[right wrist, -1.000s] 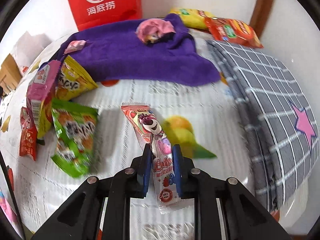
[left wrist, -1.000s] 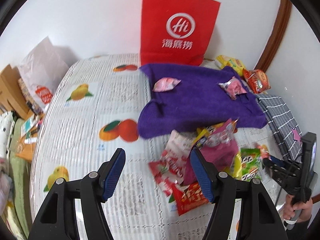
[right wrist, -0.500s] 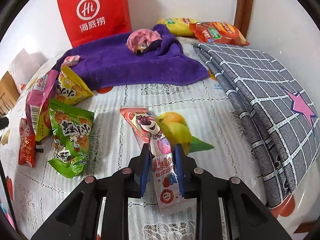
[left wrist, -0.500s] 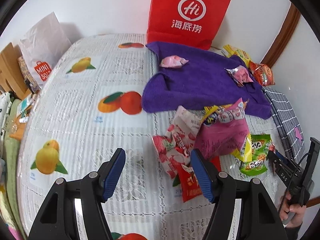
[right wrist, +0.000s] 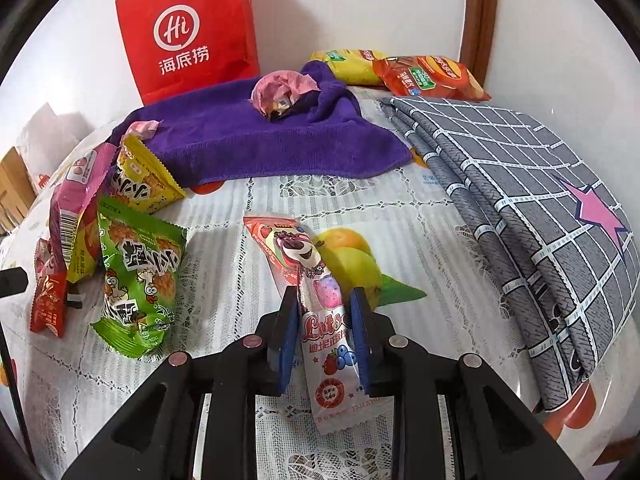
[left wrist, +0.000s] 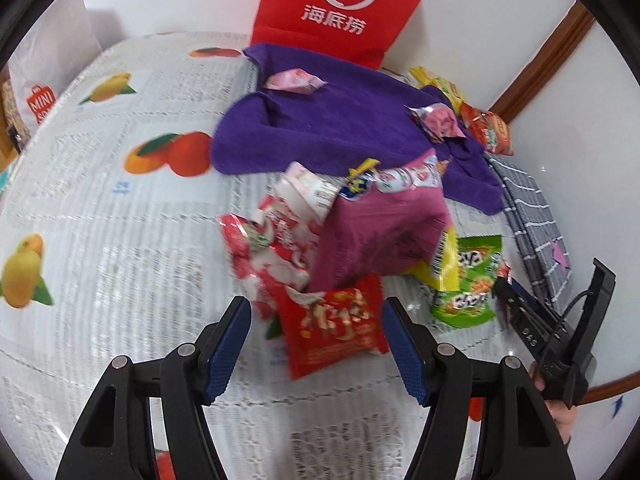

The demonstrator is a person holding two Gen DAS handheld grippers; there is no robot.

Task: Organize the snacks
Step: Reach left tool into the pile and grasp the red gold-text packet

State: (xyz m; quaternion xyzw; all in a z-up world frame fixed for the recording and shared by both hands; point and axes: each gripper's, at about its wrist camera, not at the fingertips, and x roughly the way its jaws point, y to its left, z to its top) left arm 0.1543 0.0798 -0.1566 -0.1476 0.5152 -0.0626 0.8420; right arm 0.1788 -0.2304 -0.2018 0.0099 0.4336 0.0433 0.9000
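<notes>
**Two grippers over scattered snack packets on a fruit-print tablecloth**

The right gripper (right wrist: 325, 320) has a long, narrow foil stick packet printed with a pink bear (right wrist: 320, 320) between its blue pads. The packet lies flat on the white lace-pattern tablecloth (right wrist: 420, 216), toward its near edge and over a printed lemon. The jaws stand only narrowly apart; a thin gap shows at each side, so the hold looks slack, and whether a pad touches the film cannot be told. Such a packet is probably light, soft and slippery; a pinch across its middle, on the flat faces rather than the crimped ends, should serve best.

The left gripper (left wrist: 316, 344) stands about half open and empty, its pads either side of a small red crinkled foil sachet (left wrist: 334, 322) without touching it. This sachet lies at the near side of a loose heap: a tall magenta bag (left wrist: 384, 232) and a green biscuit packet (left wrist: 466, 288). It looks light and crushable, best taken across its width. Behind the heap lie a purple towel (left wrist: 328, 120) and a red paper bag (left wrist: 344, 4).
</notes>
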